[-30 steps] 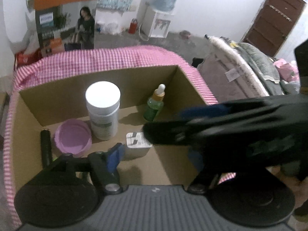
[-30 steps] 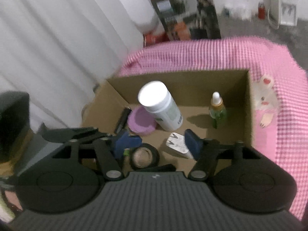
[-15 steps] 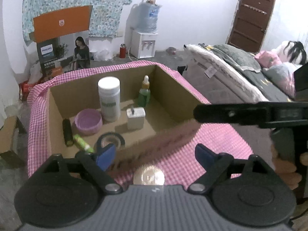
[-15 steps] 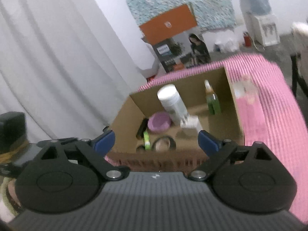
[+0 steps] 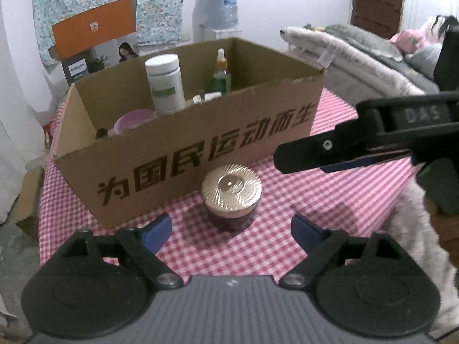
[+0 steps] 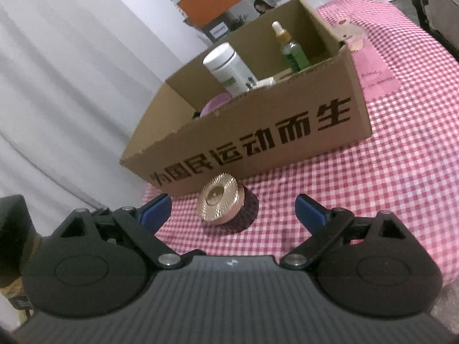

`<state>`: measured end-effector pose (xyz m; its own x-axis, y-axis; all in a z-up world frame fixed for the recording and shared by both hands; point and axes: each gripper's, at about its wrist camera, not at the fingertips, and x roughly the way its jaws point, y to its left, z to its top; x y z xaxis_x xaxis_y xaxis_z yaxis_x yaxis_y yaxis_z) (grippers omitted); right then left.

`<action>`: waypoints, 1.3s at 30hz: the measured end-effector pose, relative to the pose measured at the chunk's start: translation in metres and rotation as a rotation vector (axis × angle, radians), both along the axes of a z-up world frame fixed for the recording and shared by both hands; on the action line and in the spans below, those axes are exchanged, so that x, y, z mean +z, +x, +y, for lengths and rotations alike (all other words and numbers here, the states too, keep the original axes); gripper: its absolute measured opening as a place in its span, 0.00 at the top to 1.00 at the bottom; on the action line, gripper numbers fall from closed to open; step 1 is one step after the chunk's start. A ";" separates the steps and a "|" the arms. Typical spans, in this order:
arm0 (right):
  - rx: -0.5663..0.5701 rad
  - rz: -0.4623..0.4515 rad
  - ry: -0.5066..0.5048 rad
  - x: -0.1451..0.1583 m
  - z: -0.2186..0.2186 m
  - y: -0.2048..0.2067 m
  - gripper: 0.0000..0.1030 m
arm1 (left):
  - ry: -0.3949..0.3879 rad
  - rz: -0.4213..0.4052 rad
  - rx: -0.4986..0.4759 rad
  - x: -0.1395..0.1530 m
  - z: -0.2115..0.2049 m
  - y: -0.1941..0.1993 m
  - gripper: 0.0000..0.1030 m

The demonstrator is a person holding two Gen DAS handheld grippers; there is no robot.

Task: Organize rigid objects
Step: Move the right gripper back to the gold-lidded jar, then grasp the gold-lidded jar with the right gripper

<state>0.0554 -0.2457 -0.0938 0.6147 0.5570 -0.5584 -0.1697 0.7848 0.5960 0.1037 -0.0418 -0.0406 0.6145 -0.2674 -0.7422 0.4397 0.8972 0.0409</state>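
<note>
A dark jar with a ribbed gold lid (image 5: 231, 197) stands on the pink checked cloth, just in front of the cardboard box (image 5: 200, 154). It also shows in the right wrist view (image 6: 226, 204). My left gripper (image 5: 231, 229) is open and empty, a little short of the jar. My right gripper (image 6: 233, 207) is open and empty, its fingers on either side of the jar but short of it. The right gripper also reaches in from the right in the left wrist view (image 5: 358, 140). The box (image 6: 258, 132) holds a white bottle (image 5: 165, 83), a green dropper bottle (image 5: 221, 73) and a purple bowl (image 5: 134, 119).
The pink checked cloth (image 5: 330, 195) covers the table around the box. A white curtain (image 6: 71, 71) hangs at the left. A bed with blankets (image 5: 373, 54) lies at the right. An orange carton (image 5: 94, 37) and a water dispenser (image 5: 218, 11) stand behind.
Both grippers have pulled back out of the box and dropped low in front of it. The gold-lidded jar has come into view between the open fingers of each.
</note>
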 end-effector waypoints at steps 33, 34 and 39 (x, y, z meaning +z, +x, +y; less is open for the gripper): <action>0.096 0.044 -0.017 -0.014 0.027 0.029 0.45 | -0.027 0.013 -0.030 -0.031 -0.027 0.014 0.45; 0.093 0.044 -0.018 -0.013 0.026 0.026 0.44 | -0.028 0.016 -0.032 -0.030 -0.029 0.011 0.45; 0.081 0.045 -0.017 -0.012 0.019 0.015 0.44 | -0.023 0.018 -0.039 -0.030 -0.036 0.003 0.45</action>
<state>0.0705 -0.2266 -0.1060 0.5418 0.5940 -0.5947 -0.2062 0.7798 0.5911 0.1063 -0.0778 -0.0708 0.5900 -0.3084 -0.7462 0.4751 0.8798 0.0121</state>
